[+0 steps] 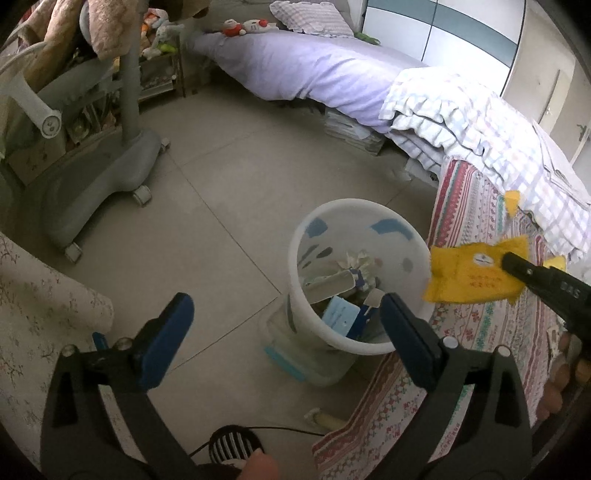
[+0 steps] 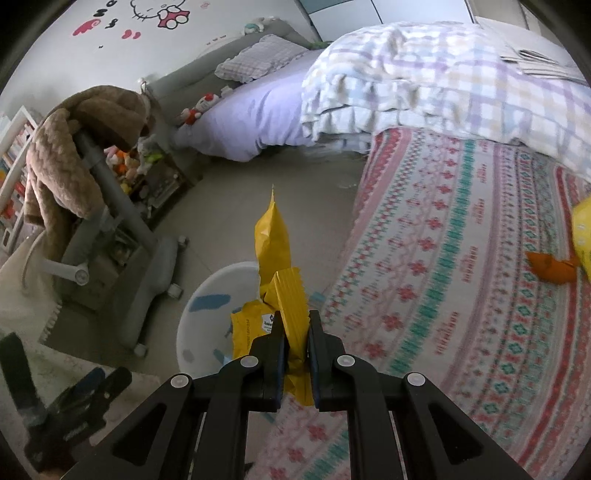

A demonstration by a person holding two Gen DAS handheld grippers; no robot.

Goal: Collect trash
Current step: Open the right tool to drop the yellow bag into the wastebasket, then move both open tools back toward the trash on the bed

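One yellow wrapper (image 2: 291, 317), print unreadable, pinched in right claw (image 2: 295, 332) beside bin (image 2: 207, 295).

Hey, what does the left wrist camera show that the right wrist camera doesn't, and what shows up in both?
Only the left wrist view looks down into the white bin, showing the crumpled paper and cartons inside, with the left claw open and empty.

Only the right wrist view shows the cartoon cat wall sticker and an orange scrap on the patterned sheet.

Both show the bin, the checked quilt, the grey wheeled chair and the right claw shut on a yellow wrapper.
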